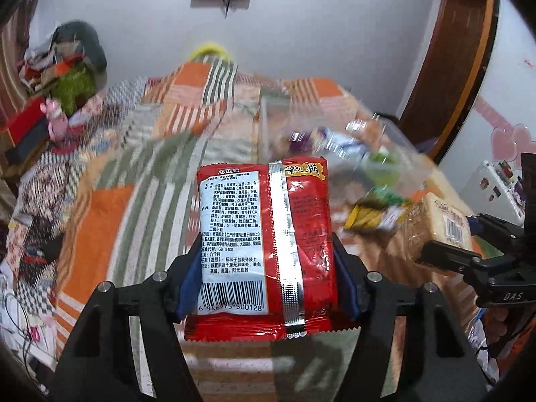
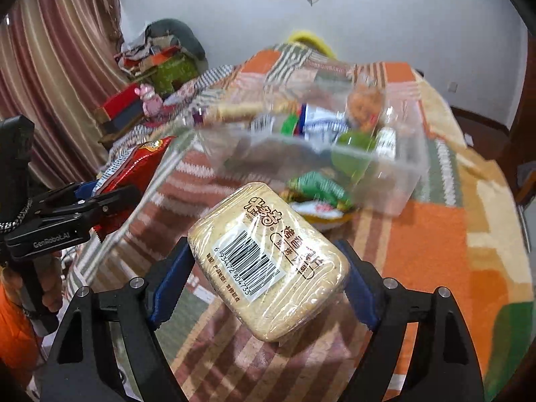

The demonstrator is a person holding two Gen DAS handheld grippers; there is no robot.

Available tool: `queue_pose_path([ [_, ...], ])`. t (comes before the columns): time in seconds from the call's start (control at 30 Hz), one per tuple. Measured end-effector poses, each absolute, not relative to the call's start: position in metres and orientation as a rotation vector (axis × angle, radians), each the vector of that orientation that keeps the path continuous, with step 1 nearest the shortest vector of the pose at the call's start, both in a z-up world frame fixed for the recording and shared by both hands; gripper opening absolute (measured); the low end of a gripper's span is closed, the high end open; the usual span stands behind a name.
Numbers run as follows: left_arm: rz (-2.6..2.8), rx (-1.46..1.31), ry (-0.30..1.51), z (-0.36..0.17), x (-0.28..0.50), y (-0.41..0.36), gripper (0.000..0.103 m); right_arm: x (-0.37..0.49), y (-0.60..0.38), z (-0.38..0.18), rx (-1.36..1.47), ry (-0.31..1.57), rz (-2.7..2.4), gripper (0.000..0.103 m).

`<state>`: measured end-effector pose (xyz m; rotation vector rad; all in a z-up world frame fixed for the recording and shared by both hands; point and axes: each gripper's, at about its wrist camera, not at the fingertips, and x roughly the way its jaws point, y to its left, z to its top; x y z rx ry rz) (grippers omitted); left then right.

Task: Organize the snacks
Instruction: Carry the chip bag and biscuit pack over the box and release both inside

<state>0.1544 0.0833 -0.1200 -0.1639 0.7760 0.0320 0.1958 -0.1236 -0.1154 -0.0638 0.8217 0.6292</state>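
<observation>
Red foil fills the left wrist view: the left claw (image 1: pixel 266 288) is clamped on a red snack packet (image 1: pixel 266 244), its blue pads (image 1: pixel 187 283) pressing the two long edges near the lower end. The packet is carried back side up, with the barcode and the silver seam showing, clear of the striped blanket (image 1: pixel 110 207) on the bed. Holding it by the edges low down leaves most of the packet sticking out ahead of the claw, which should make it easy to slide into a container front end first.

The right claw (image 2: pixel 268 281) grips a pale wrapped cracker block (image 2: pixel 268 261) across its width, its jaws set wide because the block is thick. The block sits tilted, label and barcode upward, also lifted off the blanket.

Ahead of both lies a clear plastic bin (image 2: pixel 395 174) on the bed, blurred, with several snacks already inside, among them a green packet (image 2: pixel 351 154) and a white and blue one. A green and yellow bag (image 2: pixel 318 194) lies just in front of the bin wall, outside it as far as I can tell.

My judgement is that both items are being carried towards the bin together, one in each claw, to save a trip. The bin looks fairly full, so the stiff block may need a flat spot, and the slick foil could slip if the grip loosens early.
</observation>
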Motion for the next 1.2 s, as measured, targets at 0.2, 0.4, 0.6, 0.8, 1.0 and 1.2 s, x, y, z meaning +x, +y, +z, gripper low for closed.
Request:
queue_pose_path([
  [0.2,0.008,-0.181,0.693,-0.083,0.171,0.075,0.067,0.209,-0.134,-0.091,-0.048,0.745,0.601,0.081],
  [0.4,-0.010,-0.176,0.662,-0.070,0.202,0.064,0.067,0.234,-0.136,-0.077,-0.028,0.695,0.570,0.081],
  [0.6,-0.011,-0.170,0.678,-0.082,0.232,0.055,0.067,0.260,-0.131,-0.072,-0.015,0.678,0.566,0.081],
  [0.8,-0.020,-0.162,0.682,-0.083,0.270,0.058,0.067,0.286,-0.124,-0.077,-0.015,0.688,0.565,0.081],
  [1.0,-0.011,-0.127,0.686,-0.077,0.304,0.058,0.067,0.305,-0.112,-0.080,-0.045,0.697,0.552,0.081],
  [1.2,-0.008,-0.133,0.720,-0.083,0.329,0.065,0.067,0.323,-0.099,-0.083,-0.100,0.713,0.542,0.081],
])
